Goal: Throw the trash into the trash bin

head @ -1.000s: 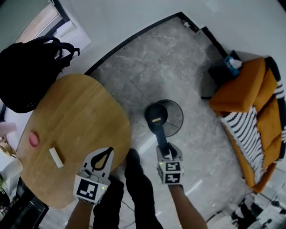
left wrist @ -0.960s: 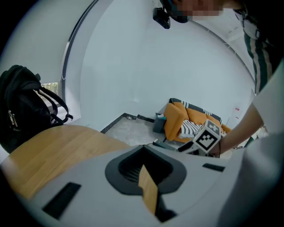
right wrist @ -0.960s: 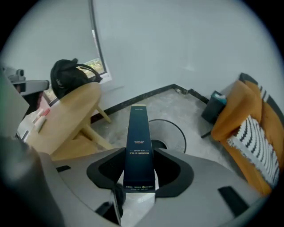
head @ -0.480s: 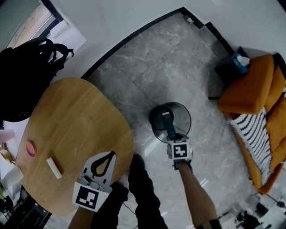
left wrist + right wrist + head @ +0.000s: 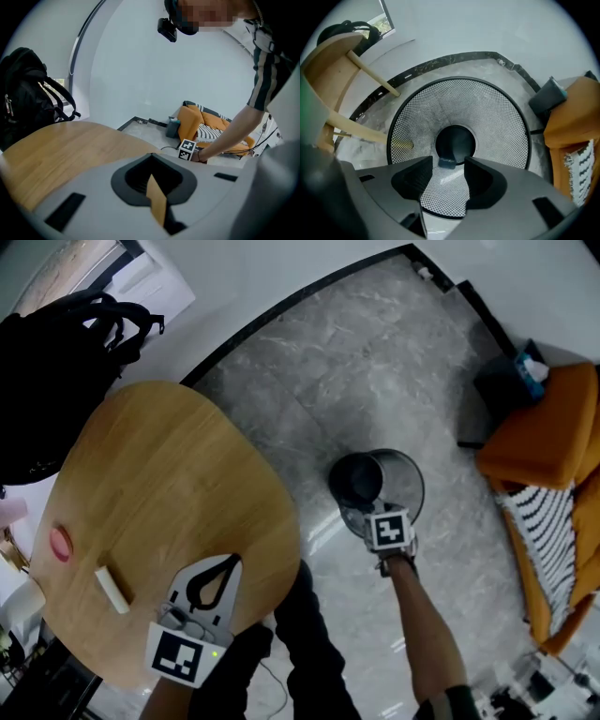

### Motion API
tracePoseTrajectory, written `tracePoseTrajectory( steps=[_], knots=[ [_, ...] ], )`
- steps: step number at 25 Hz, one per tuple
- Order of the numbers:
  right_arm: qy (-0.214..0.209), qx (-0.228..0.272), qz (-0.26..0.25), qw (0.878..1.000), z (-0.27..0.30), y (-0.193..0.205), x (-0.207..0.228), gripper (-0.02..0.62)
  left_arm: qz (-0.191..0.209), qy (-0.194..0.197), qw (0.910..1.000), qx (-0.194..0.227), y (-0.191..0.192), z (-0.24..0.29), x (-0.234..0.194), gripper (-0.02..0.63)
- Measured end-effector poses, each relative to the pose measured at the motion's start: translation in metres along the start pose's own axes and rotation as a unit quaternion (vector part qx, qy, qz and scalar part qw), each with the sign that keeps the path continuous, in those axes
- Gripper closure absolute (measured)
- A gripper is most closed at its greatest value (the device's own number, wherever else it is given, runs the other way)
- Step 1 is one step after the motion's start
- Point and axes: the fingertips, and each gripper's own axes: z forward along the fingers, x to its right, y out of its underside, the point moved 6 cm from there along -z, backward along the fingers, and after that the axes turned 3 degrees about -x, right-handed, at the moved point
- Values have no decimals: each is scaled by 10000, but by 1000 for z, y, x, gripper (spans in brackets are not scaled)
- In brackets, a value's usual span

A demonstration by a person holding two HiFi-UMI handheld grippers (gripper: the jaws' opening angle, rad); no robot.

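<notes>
My right gripper [image 5: 448, 165] hangs above the trash bin [image 5: 502, 117], jaws apart; my left gripper [image 5: 228, 563], well away, is closed.

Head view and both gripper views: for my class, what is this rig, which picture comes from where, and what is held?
A person holds a two-jaw gripper in each hand. The head view looks down from a head camera; each gripper view looks along its own jaws. The left gripper, shut and empty, is over the round wooden table, which bears a small white block and a pink oval thing. The right gripper, open, points into the black mesh bin, where a small dark piece shows.
</notes>
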Motion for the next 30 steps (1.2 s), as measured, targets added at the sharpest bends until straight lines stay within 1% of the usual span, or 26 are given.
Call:
tracePoseTrajectory(
  steps=[4, 7, 8, 10, 12, 14, 18, 23, 27, 30],
  knots=[
    [109, 7, -3, 9999, -8, 5, 0, 403, -87, -49, 9999, 40, 0, -6, -5, 608],
    [278, 312, 76, 9991, -25, 6, 2, 405, -122, -49, 9999, 78, -4, -14, -4, 607],
    [341, 471, 120, 9982, -33, 6, 2, 426, -136, -49, 9999, 94, -5, -18, -4, 607],
    [432, 864, 129, 9952, -52, 7, -1, 512, -176, -66, 9997, 137, -7, -27, -4, 607],
    [480, 1272, -28, 9907, -73, 8, -7, 575, -222, -103, 9995, 202, -9, -40, -2, 609],
    [408, 1590, -199, 9862, -96, 8, -21, 595, -235, -138, 9993, 267, -10, -53, -1, 607],
    [161, 2036, -419, 9780, -142, 10, -57, 595, -256, -257, 9988, 328, -8, -86, -2, 609],
    [-141, 2711, -517, 9611, -202, 13, -108, 595, -366, -472, 9972, 459, -6, -128, -10, 607],
    [-383, 3057, -721, 9486, -236, 16, -157, 595, -402, -705, 9949, 604, -2, -159, -16, 607],
    [-550, 3238, -1030, 9389, -258, 20, -194, 595, -586, -899, 9918, 686, 7, -183, -18, 607]
  ],
)
